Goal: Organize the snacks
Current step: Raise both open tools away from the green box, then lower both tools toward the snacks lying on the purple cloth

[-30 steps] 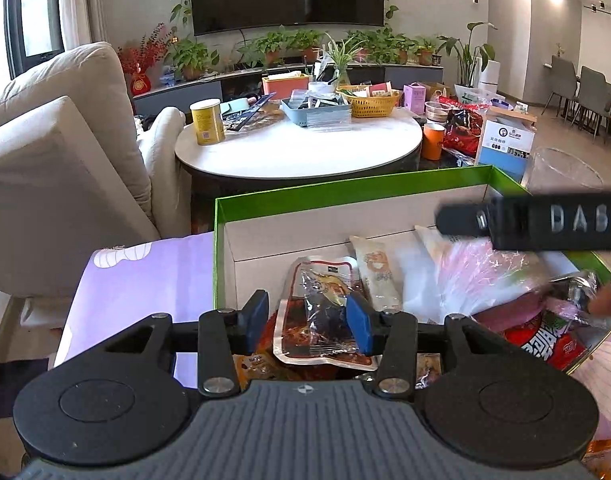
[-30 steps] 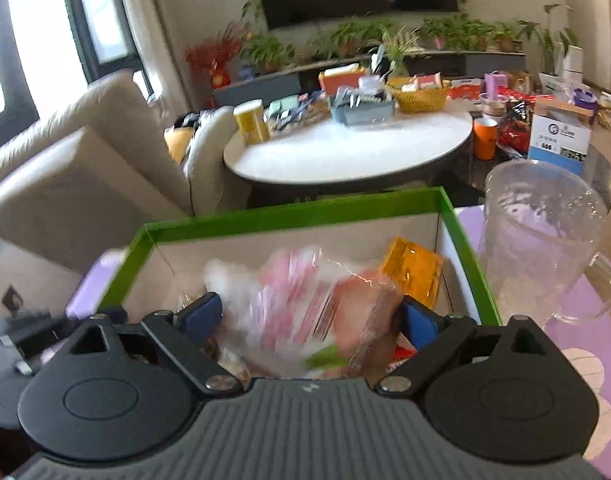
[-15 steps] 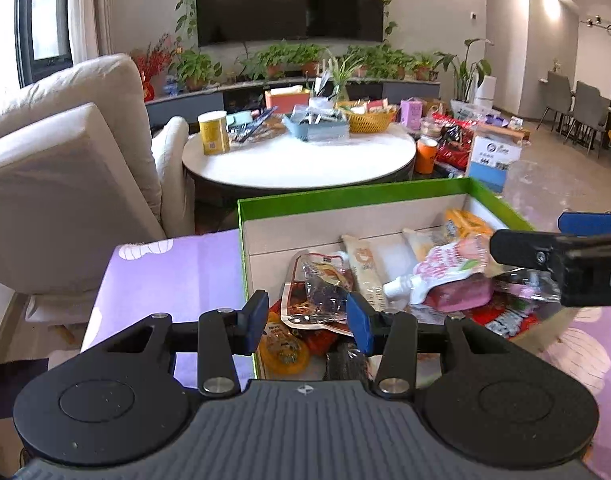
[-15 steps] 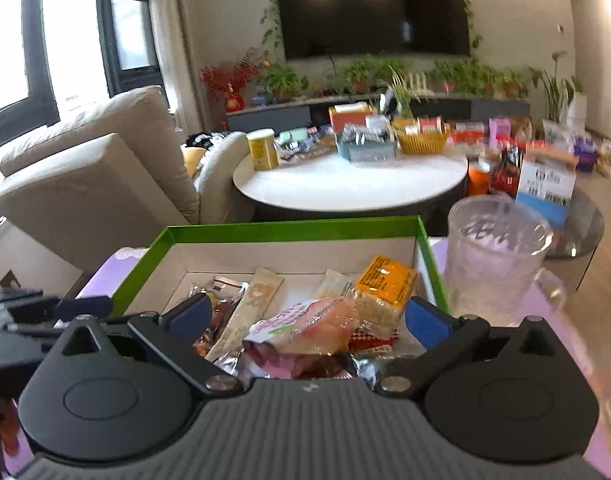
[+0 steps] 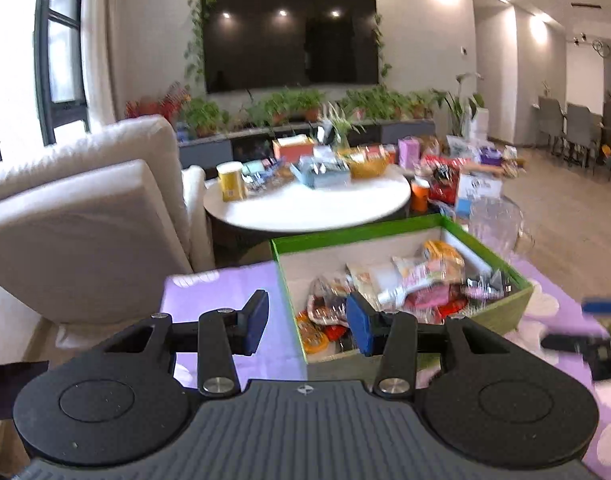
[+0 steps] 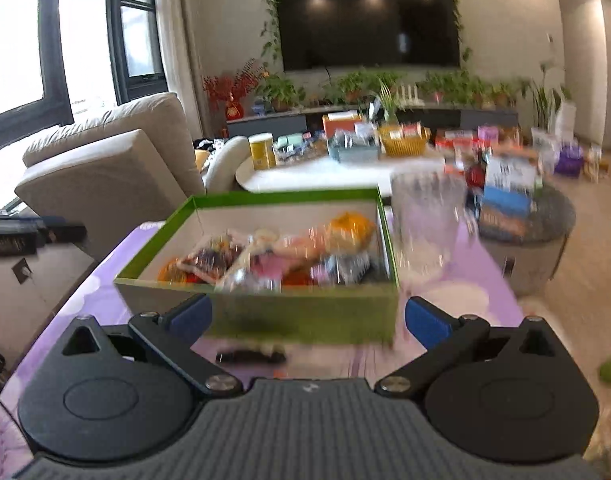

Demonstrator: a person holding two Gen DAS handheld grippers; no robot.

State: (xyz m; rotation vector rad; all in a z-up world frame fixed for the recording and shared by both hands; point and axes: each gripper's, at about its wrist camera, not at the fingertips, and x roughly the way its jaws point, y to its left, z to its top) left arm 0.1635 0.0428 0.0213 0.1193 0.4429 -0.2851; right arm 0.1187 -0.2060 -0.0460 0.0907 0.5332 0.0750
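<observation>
The green box (image 6: pixel 265 312) is seen at the centre of the right wrist view, standing on the purple-covered bench (image 6: pixel 457 280), with a clear glass jug (image 6: pixel 425 224) just beside it on the right. It is filled with a loose heap of snack packets (image 6: pixel 273 256); blur prevents individual ones from being told apart. Both claws are open and empty: the right claw (image 6: pixel 307 318) is spread wide in front of the box's near wall, and the left claw (image 5: pixel 305 322) is held above the box's left wall in the lower middle of its view. The packets are judged light, soft, crinkly and slippery, easily crushed. They are best pinched at a sealed edge or corner rather than across the filled middle. The box seems stiff cardboard, grippable by its rim.
</observation>
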